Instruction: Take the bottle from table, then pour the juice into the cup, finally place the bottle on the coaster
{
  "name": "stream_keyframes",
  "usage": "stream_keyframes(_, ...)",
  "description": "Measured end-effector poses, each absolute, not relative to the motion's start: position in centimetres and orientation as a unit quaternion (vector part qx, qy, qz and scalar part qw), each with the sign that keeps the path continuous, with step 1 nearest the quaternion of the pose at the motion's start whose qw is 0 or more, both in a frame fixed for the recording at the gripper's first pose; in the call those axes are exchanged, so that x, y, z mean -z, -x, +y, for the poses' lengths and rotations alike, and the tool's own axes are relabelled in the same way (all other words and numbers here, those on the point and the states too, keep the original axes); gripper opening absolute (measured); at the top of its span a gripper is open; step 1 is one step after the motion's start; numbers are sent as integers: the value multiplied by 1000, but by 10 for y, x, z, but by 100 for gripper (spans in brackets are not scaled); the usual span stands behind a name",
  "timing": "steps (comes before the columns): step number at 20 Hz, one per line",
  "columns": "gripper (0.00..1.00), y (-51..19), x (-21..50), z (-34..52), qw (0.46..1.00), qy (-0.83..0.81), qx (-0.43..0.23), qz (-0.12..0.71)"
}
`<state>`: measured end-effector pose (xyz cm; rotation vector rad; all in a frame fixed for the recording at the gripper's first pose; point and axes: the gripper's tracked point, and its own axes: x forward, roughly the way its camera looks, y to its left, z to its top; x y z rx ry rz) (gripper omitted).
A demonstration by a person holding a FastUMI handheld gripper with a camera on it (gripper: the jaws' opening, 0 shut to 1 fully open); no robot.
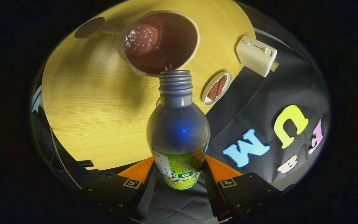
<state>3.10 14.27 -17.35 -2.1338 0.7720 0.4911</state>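
The gripper [179, 177] has both fingers pressed against the lower, labelled part of the bottle [178, 133], one on each side, so the fingers stand only as far apart as the bottle is wide and it sits clamped between them. The bottle is open, with no cap on its threaded neck, and it reaches forward from the fingers with its mouth at the near rim of the cup [158, 42]. A thin stream of liquid leaves the mouth and falls into the cup, where the dark inside already holds juice — its surface ripples and bubbles toward the far left of the bowl. The cup stands on the wooden table [85, 102], just ahead of the bottle's mouth. Beyond the cup and to its left lies a dark round coaster [89, 27], flat on the table and bare. To the right of the bottle's neck, near the table's edge, sits a small white plate [217, 88] with two brown pieces of food on it. Farther right and beyond the plate stands a white toaster [256, 55] — a bit of bread pokes from its end.
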Motion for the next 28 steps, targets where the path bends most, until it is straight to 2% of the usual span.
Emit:
stream_keyframes(14,75,-29,168,148,369,856,-195,304)
stream_keyframes(28,75,-25,181,151,403,837,-217,299)
